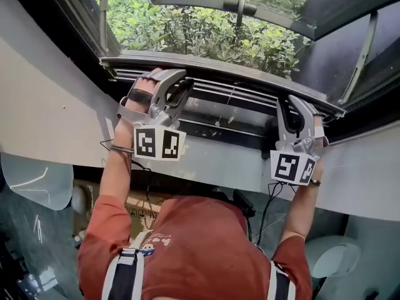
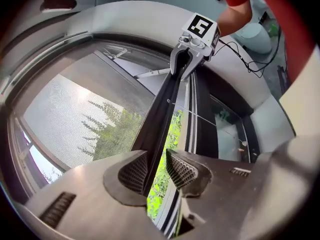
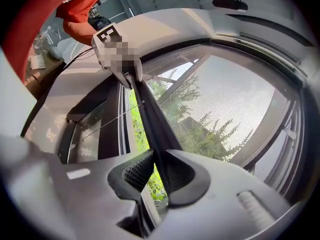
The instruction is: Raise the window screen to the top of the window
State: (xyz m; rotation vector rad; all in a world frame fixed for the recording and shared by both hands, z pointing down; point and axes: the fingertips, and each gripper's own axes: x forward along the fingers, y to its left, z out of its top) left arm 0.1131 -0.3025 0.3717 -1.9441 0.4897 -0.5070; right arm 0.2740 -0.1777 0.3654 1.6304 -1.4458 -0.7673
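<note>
Left tongs (image 2: 156, 160): spread around the dark grey bottom rail (image 2: 161, 111) of the mesh window screen (image 2: 65, 109). One pad lies against the rail and green foliage (image 1: 200, 33) shows in the gap beside the other.
Rail position: across the window opening, running from one pair of tongs to the other.
Right tongs (image 3: 159, 160): pinching the same rail near its right end.

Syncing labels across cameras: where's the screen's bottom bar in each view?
Head view: the bar runs across the middle, below the bushes.
Left gripper view: the bar runs from between the jaws up to the right gripper.
Right gripper view: the bar runs from between the jaws up to the left gripper.
Shared landmark: the bushes beside the bar.
</note>
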